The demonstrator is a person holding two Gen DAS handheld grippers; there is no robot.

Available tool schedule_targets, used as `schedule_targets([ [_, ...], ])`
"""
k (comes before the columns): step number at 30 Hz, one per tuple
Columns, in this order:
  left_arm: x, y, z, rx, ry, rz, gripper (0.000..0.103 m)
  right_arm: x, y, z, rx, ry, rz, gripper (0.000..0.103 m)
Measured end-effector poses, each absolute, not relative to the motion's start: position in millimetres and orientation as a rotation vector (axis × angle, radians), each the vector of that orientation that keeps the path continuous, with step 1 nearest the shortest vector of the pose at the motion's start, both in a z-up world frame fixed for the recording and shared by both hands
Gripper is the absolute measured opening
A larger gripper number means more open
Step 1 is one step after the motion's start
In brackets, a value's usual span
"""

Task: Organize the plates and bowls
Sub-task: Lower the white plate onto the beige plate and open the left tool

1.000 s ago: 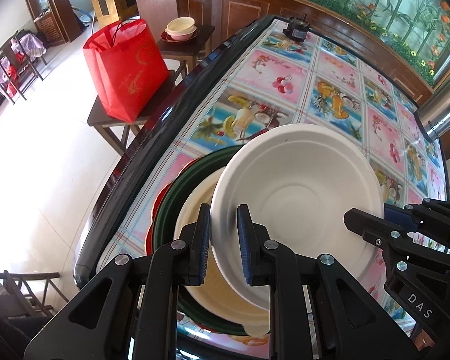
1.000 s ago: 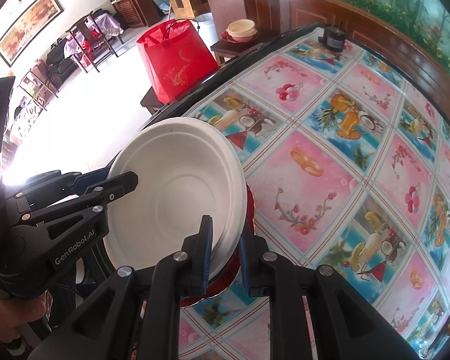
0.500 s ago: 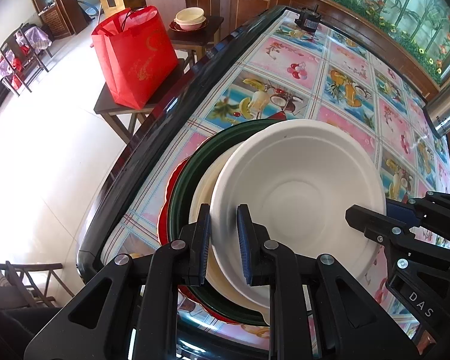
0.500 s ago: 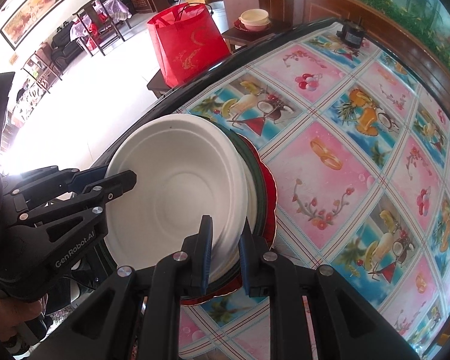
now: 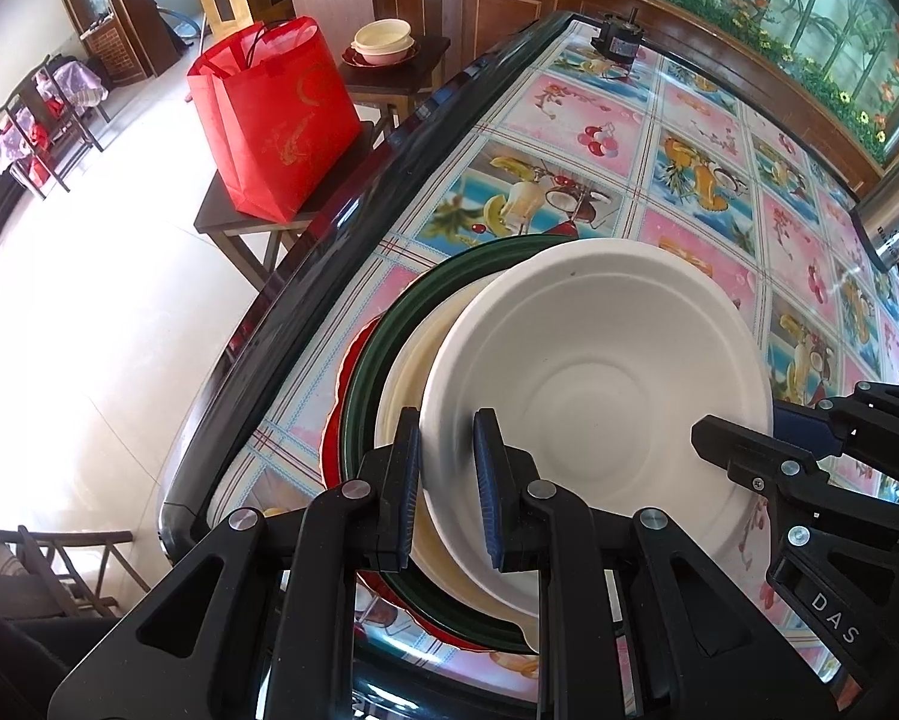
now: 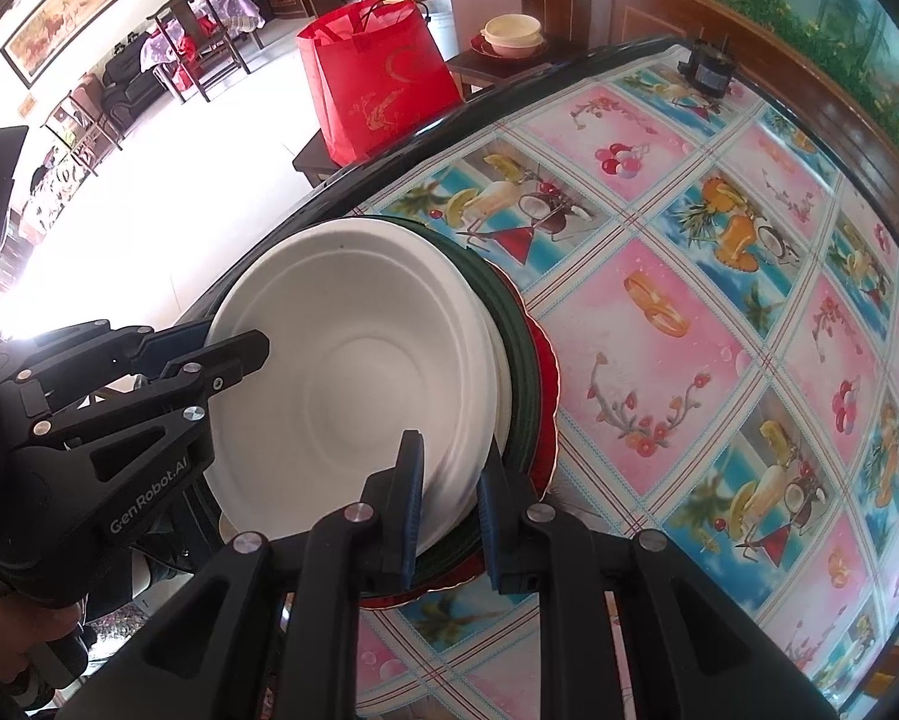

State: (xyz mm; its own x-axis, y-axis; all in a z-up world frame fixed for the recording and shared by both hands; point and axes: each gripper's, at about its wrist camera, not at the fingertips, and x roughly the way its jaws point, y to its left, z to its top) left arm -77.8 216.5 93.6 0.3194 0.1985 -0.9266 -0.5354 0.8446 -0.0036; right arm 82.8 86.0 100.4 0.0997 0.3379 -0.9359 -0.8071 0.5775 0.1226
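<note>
With bowl [image 5: 599, 384] rim gripped, table edge [image 5: 305, 276] near

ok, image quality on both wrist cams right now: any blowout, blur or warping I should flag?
Left wrist: floor at left blown out to white; table edge bows under fisheye; white bowl sharp, with a grey shadow smear between the fingers. Right wrist: floor equally overexposed; tablecloth grid curves strongly toward the frame edge; white bowl well exposed and in focus.

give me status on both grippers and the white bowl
Left gripper and right gripper both shut on white bowl rim. Bowl over stack: cream plate, green plate, red plate. Nothing blocking.
</note>
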Motion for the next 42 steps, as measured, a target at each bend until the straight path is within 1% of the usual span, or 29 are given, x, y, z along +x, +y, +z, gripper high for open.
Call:
schedule_targets([
  [19,-75,216,92,-0.322,1.138,0.513,0.018,87,82,104,-0.486,1.17,0.878,0.018],
  [25,-78,217,100,-0.358,1.089,0.513,0.018,88,79,108,-0.47,1.159,0.874,0.018],
  [26,-78,218,102,-0.366,1.077,0.513,0.019,88,78,108,-0.469,1.157,0.873,0.019],
  [27,-79,218,104,-0.374,1.068,0.512,0.022,88,77,108,-0.468,1.156,0.872,0.019],
  [28,-78,218,105,-0.379,1.061,0.513,0.033,89,76,109,-0.465,1.154,0.867,0.021],
  [29,-79,218,106,-0.383,1.054,0.517,0.041,90,75,109,-0.461,1.152,0.862,0.023],
  [30,-79,218,107,-0.386,1.044,0.521,0.053,91,74,109,-0.452,1.151,0.858,0.024],
  [32,-79,218,110,-0.388,1.032,0.525,0.054,92,71,110,-0.442,1.147,0.853,0.03],
  [36,-78,215,115,-0.376,1.026,0.522,0.054,92,67,111,-0.43,1.135,0.841,0.035],
  [38,-78,213,118,-0.359,1.017,0.527,0.054,93,64,112,-0.419,1.128,0.83,0.039],
  [42,-77,210,122,-0.338,1.006,0.525,0.054,97,56,112,-0.392,1.127,0.806,0.04],
])
